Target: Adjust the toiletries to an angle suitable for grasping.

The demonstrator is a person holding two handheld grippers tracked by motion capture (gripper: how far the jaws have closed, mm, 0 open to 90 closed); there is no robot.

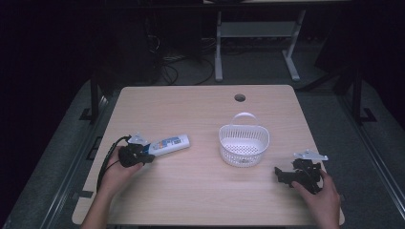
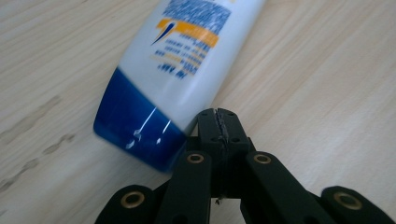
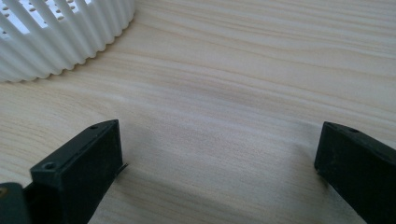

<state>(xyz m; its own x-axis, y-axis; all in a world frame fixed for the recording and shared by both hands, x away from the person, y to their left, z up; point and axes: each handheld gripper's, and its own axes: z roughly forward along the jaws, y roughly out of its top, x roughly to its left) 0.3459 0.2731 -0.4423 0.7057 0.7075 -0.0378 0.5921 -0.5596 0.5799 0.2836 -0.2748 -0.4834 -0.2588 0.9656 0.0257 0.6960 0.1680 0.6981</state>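
Left gripper (image 2: pixel 218 122), jaws closed, touches tube (image 2: pixel 175 70) w/ blue cap.

Basket (image 1: pixel 244 144) between tube (image 1: pixel 168 143) and right tool (image 1: pixel 285 177)

On the table (image 1: pixel 200 191), the tube (image 1: pixel 168 143) lay at the left and the basket (image 1: pixel 244 145) stood right of it, well apart. The left gripper (image 1: pixel 143 157) touched the tube's near end; the right gripper (image 1: pixel 282 176) sat right of the basket.

glossy plastic tube (image 2: pixel 177 60), matt wood-grain table (image 2: pixel 317 70)
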